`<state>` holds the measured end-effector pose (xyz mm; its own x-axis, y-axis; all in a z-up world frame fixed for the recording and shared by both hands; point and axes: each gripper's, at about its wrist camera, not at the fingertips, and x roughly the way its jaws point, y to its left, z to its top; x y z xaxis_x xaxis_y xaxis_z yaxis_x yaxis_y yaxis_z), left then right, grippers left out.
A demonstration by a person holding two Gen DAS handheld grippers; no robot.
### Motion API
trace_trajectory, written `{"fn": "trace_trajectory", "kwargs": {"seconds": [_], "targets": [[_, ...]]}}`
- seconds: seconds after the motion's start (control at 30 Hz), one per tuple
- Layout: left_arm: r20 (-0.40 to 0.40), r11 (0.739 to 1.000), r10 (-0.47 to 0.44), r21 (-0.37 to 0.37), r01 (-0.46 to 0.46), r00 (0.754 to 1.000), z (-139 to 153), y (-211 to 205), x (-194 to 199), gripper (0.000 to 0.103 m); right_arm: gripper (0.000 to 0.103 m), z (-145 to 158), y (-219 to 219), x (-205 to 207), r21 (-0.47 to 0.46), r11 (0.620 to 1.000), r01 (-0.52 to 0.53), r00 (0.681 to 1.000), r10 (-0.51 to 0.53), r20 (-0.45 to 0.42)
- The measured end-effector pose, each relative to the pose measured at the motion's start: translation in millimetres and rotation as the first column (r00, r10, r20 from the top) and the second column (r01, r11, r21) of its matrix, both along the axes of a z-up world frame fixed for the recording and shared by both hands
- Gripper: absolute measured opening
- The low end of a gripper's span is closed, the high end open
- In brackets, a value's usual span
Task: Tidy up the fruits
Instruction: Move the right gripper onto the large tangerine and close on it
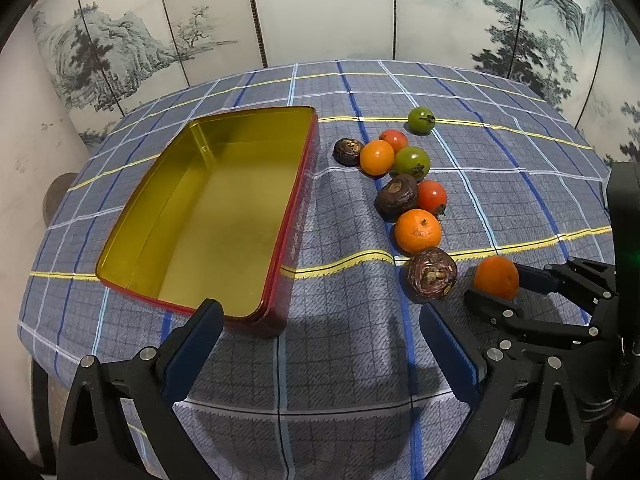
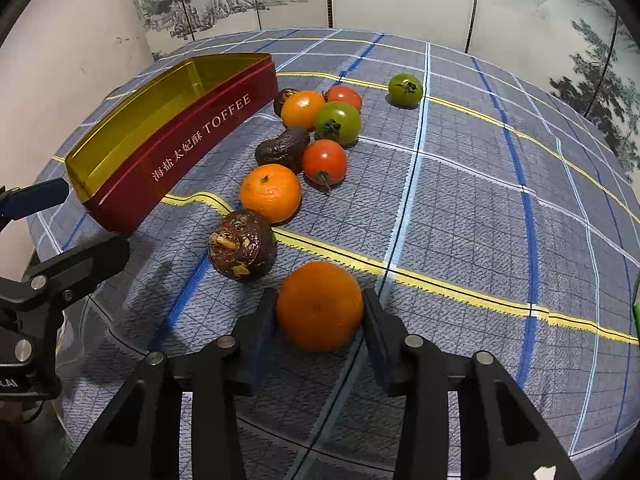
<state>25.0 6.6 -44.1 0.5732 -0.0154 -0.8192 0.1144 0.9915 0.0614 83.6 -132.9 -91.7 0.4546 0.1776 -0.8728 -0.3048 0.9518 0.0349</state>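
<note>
My right gripper (image 2: 320,312) squeezes an orange (image 2: 319,305) that sits on the checked cloth (image 2: 460,208). One finger touches each side of the orange, and the fingers are close together around it. Just past my right fingers, a little to the left, sits a dark brown fruit (image 2: 242,244). Past that is another orange (image 2: 271,193), then a red tomato (image 2: 324,161), a green tomato (image 2: 338,122) and more fruit in a bunch. One green tomato (image 2: 405,89) sits alone, far ahead of my right fingers. My left gripper (image 1: 320,320) is wide open and holds nothing. Only cloth lies between its fingers. The red tin (image 1: 292,216) with the gold inside sits just ahead of my left finger (image 1: 204,320). There is no fruit in the tin.
</note>
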Motion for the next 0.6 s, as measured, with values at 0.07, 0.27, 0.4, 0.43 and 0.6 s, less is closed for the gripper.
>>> {"fn": "trace_trajectory", "kwargs": {"seconds": [0.07,0.27,0.4,0.43,0.6], "targets": [[-0.004,1.0,-0.004,-0.005,0.004,1.0,0,-1,1,0.098,0.038,0,-3,0,0.004,1.0,0.009,1.0,-0.009,0.001],[-0.01,0.999,-0.043,-0.008,0.042,0.999,-1,-11,5,0.097,0.038,0,-22,6,-0.006,0.999,0.048,0.999,-0.048,0.005],[-0.018,0.997,-0.075,-0.018,0.075,0.997,-2,-21,6,0.097,0.038,0,-38,11,-0.022,0.996,0.081,0.997,-0.081,0.008],[-0.021,0.996,-0.082,-0.021,0.081,0.996,-3,-23,7,0.097,0.038,0,-44,12,-0.028,0.996,0.09,0.996,-0.09,0.008],[-0.05,0.995,-0.099,-0.04,0.097,0.994,-9,-33,14,0.09,0.038,1,-61,16,-0.043,0.992,0.115,0.993,-0.115,0.008]]}}
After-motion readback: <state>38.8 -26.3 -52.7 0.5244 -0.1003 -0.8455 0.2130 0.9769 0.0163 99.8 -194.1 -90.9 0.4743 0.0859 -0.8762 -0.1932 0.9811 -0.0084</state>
